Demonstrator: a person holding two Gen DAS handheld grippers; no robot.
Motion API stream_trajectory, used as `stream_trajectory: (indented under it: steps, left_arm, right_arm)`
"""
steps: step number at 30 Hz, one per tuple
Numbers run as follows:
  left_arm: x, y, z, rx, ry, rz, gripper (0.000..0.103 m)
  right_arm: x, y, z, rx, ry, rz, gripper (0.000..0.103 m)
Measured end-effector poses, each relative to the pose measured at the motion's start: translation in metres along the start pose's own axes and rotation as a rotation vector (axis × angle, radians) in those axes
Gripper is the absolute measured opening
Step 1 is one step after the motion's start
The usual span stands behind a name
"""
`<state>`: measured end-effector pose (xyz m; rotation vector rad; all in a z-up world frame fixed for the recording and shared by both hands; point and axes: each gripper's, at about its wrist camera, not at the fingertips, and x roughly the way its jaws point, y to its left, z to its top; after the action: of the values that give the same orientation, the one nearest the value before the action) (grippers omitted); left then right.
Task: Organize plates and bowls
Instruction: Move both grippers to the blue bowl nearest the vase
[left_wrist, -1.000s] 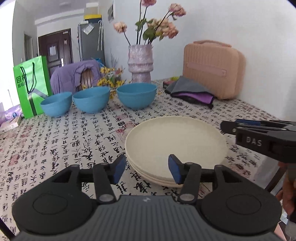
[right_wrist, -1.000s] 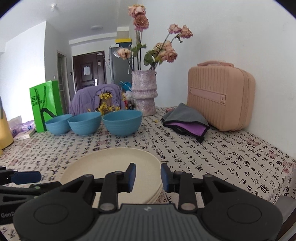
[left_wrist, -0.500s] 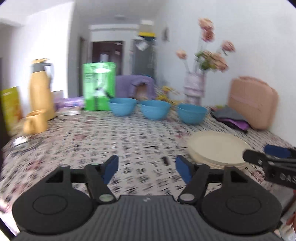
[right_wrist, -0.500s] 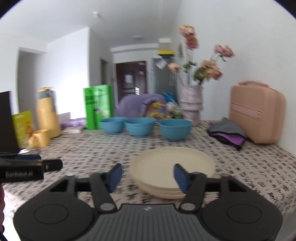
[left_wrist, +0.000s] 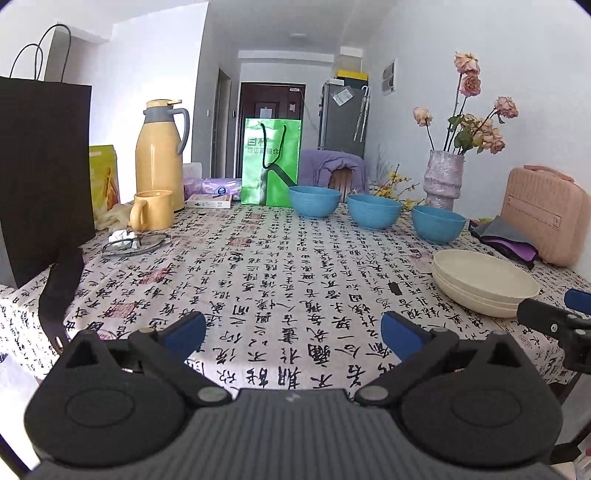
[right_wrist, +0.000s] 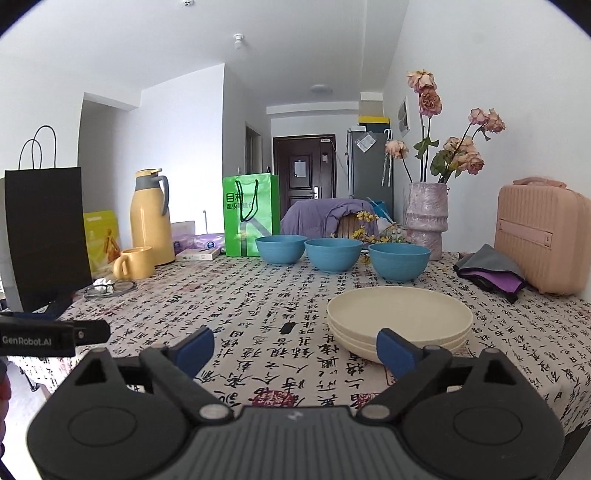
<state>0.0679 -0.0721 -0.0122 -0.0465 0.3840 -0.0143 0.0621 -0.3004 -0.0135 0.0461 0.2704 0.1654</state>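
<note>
Since a second ago both of my tools have pulled back from the stack of cream plates (right_wrist: 399, 317), which filled the near view then and now sits further off, and the jaws of both have just been opening with nothing between them. The stack now lies on the counter (left_wrist: 280, 273) ahead and to the right of my left tool (left_wrist: 291, 326), and ahead and slightly right of my right tool (right_wrist: 295, 347), whose right blue pad overlaps the stack's near rim in the picture without touching it.

Beyond the plates, the three blue bowls stand apart in a row that runs across the counter, further from me: the right bowl (right_wrist: 399, 260) is the one nearest the stack, the middle bowl (right_wrist: 333, 254) just beside it, the left bowl (right_wrist: 280, 249) at the far end of the row, in front of the green bag (right_wrist: 251, 210).

Both tools are spread wide and empty. The plates look done, so I judge that nesting the bowls comes next. The row's long axis runs left to right across my reach, so my right tool is nearer the right bowl and my left tool nearer the left bowl. The vase (right_wrist: 424, 218) stands just behind the right bowl, a thing to keep clear of.
</note>
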Motion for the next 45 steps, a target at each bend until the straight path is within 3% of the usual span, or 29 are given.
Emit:
stream_trajectory:
  steps: [8,17,22,27,31,35,37,41,43,45]
  left_arm:
    - [0.03,-0.015,0.006,0.018,0.04,-0.041,0.103]
    - [0.104,-0.059,0.056,0.023,0.064,-0.143,0.103]
    - [0.165,-0.091,0.092,-0.011,0.115,-0.228,0.103]
    - [0.227,-0.127,0.125,0.027,0.139,-0.252,0.103]
    - [0.276,-0.142,0.143,-0.022,0.187,-0.284,0.103]
    - [0.324,-0.163,0.162,-0.033,0.158,-0.281,0.103]
    - [0.346,-0.175,0.169,-0.031,0.149,-0.286,0.102]
    - [0.396,-0.193,0.176,-0.063,0.195,-0.326,0.087]
    - [0.42,-0.202,0.174,-0.071,0.226,-0.341,0.066]
    - [0.44,-0.21,0.17,-0.07,0.245,-0.357,0.062]
  right_arm:
    - [0.015,-0.027,0.0,0.044,-0.003,-0.086,0.095]
    - [0.063,-0.102,0.036,0.068,-0.003,-0.199,0.095]
    - [0.113,-0.161,0.076,0.093,0.064,-0.182,0.095]
    - [0.177,-0.214,0.106,0.082,0.134,-0.182,0.094]
    - [0.232,-0.247,0.118,0.118,0.169,-0.172,0.092]
    - [0.292,-0.274,0.126,0.16,0.205,-0.129,0.086]
    - [0.323,-0.287,0.129,0.193,0.236,-0.1,0.078]
    - [0.377,-0.306,0.13,0.241,0.266,-0.062,0.072]
    - [0.398,-0.313,0.128,0.285,0.273,-0.045,0.059]
    - [0.42,-0.318,0.123,0.321,0.29,-0.019,0.05]
